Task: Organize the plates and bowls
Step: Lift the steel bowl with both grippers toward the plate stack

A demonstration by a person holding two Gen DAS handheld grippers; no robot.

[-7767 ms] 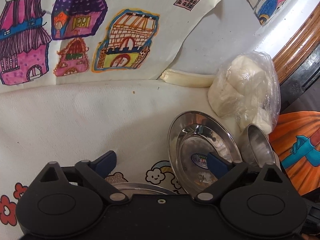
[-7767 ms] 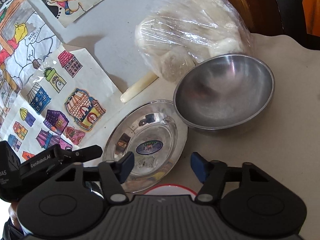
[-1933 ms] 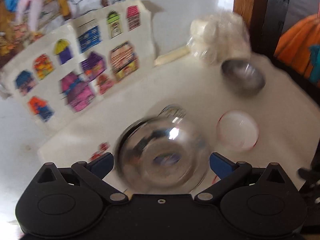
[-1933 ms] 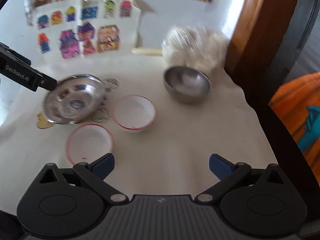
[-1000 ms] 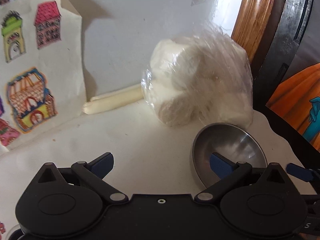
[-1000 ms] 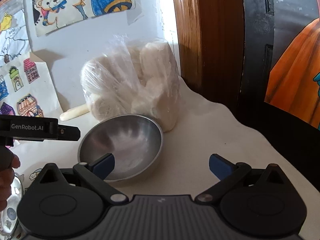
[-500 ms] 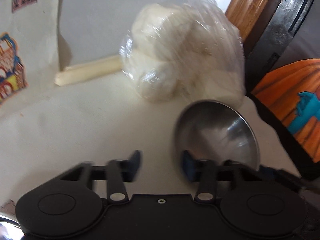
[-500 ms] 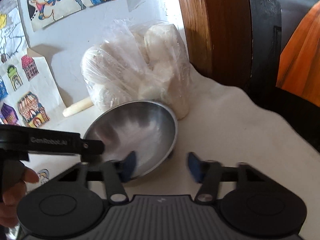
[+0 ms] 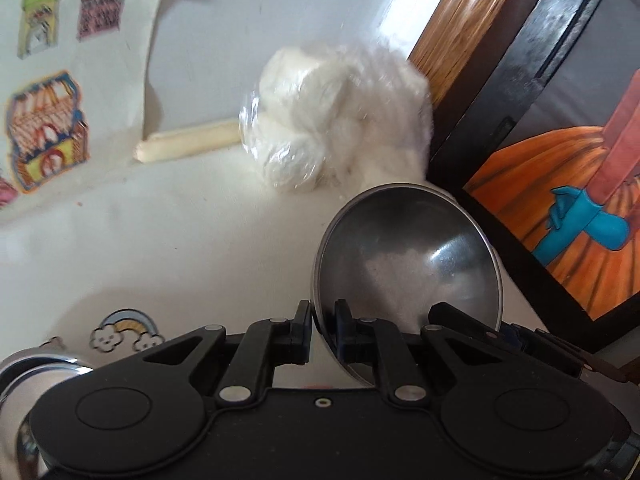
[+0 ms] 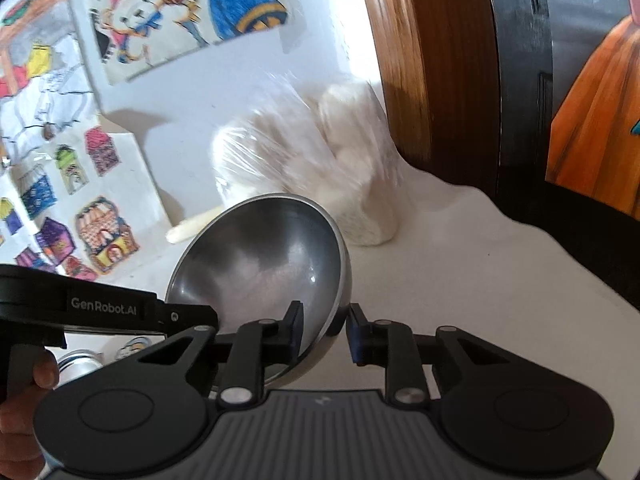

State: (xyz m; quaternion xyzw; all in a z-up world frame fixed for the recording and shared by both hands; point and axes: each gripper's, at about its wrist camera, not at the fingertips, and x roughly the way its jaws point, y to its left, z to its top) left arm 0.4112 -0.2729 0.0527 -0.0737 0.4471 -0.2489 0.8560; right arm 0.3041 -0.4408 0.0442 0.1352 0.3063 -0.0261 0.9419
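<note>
A steel bowl (image 9: 408,268) is held tilted above the white table, gripped from both sides. My left gripper (image 9: 323,330) is shut on its left rim. My right gripper (image 10: 324,334) is shut on its right rim; the bowl (image 10: 260,264) fills the middle of the right wrist view. The left gripper's body (image 10: 80,308) shows at the left of the right wrist view. A steel plate's edge (image 9: 36,364) shows at the lower left in the left wrist view, and also in the right wrist view (image 10: 80,360).
A clear plastic bag of white lumps (image 9: 336,136) stands just behind the bowl against the wall. A rolled paper (image 9: 188,146) lies beside it. Children's drawings (image 10: 80,208) cover the wall. A wooden door frame (image 10: 408,64) and dark edge lie at right.
Both grippers have closed on the steel bowl's rim, one on each side, and the bowl has come up off the table and tilted.
</note>
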